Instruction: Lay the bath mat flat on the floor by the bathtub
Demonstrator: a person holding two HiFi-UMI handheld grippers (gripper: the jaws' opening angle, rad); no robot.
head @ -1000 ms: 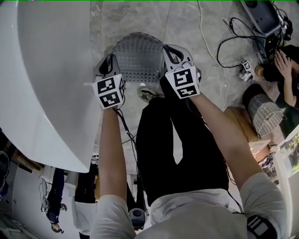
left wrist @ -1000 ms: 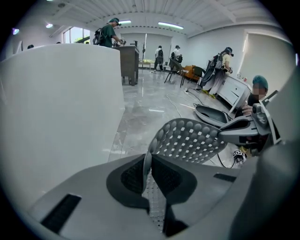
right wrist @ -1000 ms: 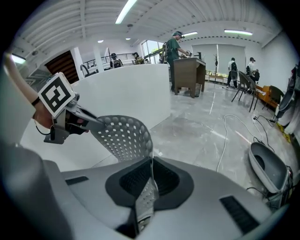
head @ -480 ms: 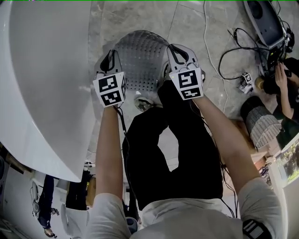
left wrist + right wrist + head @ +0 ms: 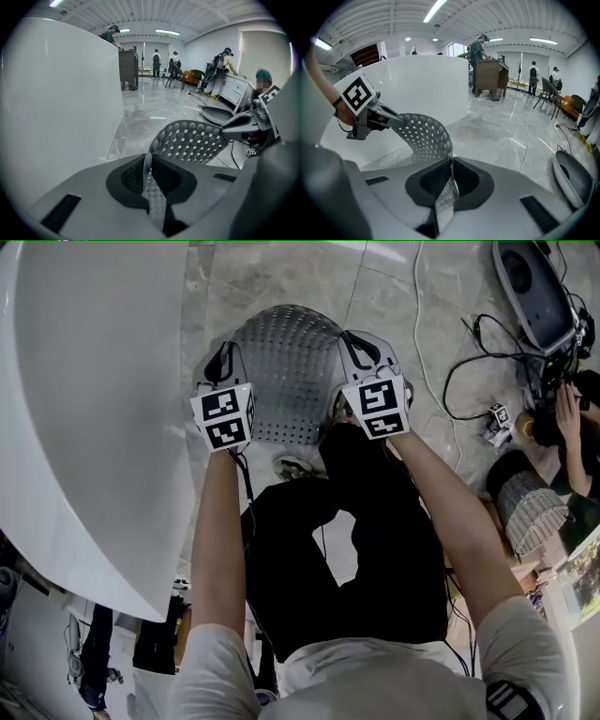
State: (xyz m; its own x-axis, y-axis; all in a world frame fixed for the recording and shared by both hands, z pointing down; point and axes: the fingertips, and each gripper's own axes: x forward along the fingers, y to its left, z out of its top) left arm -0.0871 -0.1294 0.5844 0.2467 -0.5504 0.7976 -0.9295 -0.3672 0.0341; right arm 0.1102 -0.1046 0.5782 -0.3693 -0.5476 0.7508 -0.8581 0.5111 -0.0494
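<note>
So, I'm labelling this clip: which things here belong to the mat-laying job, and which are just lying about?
Job: grey perforated rubber bath mat, left gripper, right gripper, white bathtub, grey marble floor.
Lying about: black cables, white cord, woven wicker basket, dark oval device.

Woven basket [image 5: 530, 502], brown cabinet [image 5: 487, 77]

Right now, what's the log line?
left gripper: shut on bath mat | right gripper: shut on bath mat | bath mat: curved, beside bathtub
</note>
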